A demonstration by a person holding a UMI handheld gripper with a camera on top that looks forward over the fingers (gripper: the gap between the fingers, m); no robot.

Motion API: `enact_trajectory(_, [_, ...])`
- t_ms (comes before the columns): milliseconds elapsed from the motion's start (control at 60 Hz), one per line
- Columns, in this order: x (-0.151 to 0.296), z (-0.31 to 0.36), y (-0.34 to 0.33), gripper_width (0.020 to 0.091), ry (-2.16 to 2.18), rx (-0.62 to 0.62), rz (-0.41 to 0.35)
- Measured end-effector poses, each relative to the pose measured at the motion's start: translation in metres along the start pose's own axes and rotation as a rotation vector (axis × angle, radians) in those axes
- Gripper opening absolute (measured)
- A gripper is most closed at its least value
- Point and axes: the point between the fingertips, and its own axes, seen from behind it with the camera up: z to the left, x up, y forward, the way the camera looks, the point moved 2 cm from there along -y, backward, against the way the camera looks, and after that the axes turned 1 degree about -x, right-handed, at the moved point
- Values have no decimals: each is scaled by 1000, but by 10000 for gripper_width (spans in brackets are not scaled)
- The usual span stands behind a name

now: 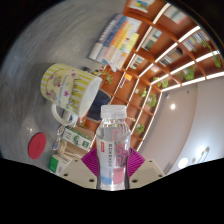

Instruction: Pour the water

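The tongs (112, 166) grip a clear bottle (112, 145), one magenta pad (92, 162) pressed against each side of it. The bottle has a white cap (114, 111) and a pink label, and stands upright between the fingers. Just beyond it and to the left, a pale mug (70, 90) with a floral print sits tilted, its open mouth turned up and to the left. A red disc (37, 146) lies farther left. Shelves (150, 45) with ceiling lights fill the space beyond.

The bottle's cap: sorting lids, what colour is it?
White, on the bottle held in the tool; gripper view.
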Motion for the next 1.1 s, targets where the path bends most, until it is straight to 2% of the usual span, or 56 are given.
enact_trajectory(200, [-36,22,-10,349,837,132,99])
enact_trajectory(283, [-53,30,-11,350,1205,192,96])
enact_trajectory(317, [-40,40,-11,350,1349,219,107])
enact_trajectory(417, [-46,59,-6,351,1637,261,77])
enact_trajectory(433, [-56,61,-5,351,1662,263,71])
enact_trajectory(450, [-44,61,-7,351,1693,260,74])
enact_trajectory(483, [-52,69,-3,350,1750,269,55])
enact_trajectory(667, [-32,93,6,350,1972,382,-8])
enact_trajectory(967, [-29,112,6,351,1980,320,-46])
enact_trajectory(1067, [-29,110,4,463,1985,312,-43])
enact_trajectory(1100, [-29,110,3,478,1988,313,-39])
